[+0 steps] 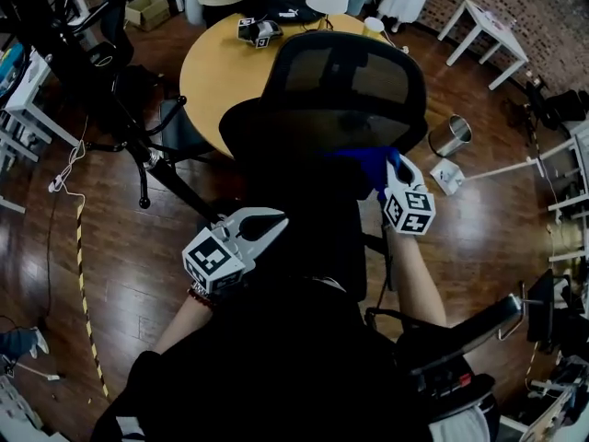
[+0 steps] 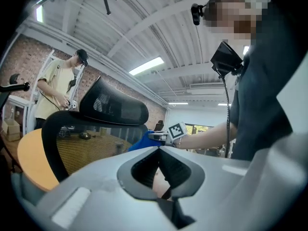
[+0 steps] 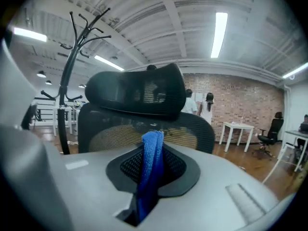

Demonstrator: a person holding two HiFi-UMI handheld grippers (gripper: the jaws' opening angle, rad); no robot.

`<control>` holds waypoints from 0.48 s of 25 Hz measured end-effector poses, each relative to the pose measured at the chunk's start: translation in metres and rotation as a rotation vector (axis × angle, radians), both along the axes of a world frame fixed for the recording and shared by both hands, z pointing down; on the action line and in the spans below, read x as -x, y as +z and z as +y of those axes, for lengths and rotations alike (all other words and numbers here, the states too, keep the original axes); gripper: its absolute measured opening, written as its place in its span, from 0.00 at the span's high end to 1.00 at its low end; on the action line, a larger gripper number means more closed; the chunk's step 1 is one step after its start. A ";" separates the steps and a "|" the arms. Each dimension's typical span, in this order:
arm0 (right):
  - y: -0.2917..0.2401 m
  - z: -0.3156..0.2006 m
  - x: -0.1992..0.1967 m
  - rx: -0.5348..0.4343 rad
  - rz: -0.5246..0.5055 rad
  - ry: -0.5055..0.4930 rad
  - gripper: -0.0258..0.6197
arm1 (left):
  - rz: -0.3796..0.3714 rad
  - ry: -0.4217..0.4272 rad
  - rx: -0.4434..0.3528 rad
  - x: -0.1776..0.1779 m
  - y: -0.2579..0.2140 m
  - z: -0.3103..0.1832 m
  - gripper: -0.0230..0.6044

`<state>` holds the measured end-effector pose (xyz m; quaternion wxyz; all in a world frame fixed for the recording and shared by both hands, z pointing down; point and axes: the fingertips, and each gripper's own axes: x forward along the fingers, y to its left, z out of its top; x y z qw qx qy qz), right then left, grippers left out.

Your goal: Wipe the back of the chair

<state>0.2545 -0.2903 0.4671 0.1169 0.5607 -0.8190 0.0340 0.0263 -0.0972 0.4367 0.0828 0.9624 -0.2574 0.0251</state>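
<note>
Right gripper view first: the right gripper has its jaws clamped on a folded blue cloth, which stands up between them and pokes out past the tips. Dead ahead is the chair, mesh back and headrest filling the middle of the shot.

From the head view, that cloth sits at the upper right of the chair back, just under the headrest. It looks like it's on the surface, though I can't swear to contact.

Over to the left gripper: jaws pressed together at the tips, nothing held, hovering low beside the back and well apart from the cloth.

Progress? The cloth is in hand and up at the back, so the wiping stage looks under way. No streaks or marks show what's covered. I'd judge the middle and lower back are left to do.
</note>
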 end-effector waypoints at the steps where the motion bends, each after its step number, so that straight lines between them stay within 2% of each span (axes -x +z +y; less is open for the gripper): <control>1: -0.003 -0.005 -0.017 -0.014 0.022 0.040 0.90 | -0.009 0.011 0.009 -0.002 0.003 0.002 0.95; 4: -0.034 -0.025 -0.067 -0.097 0.032 0.193 0.90 | -0.023 0.028 0.024 -0.007 0.006 0.004 0.95; 6: -0.048 -0.040 -0.090 -0.119 0.031 0.267 0.90 | -0.021 0.020 0.030 -0.007 0.005 0.003 0.95; 8: -0.049 -0.054 -0.097 -0.102 0.054 0.277 0.90 | -0.016 -0.002 0.030 -0.003 0.003 0.000 0.95; 12: -0.040 -0.080 -0.088 -0.045 0.078 0.236 0.90 | -0.003 -0.043 0.043 0.006 0.004 -0.006 0.95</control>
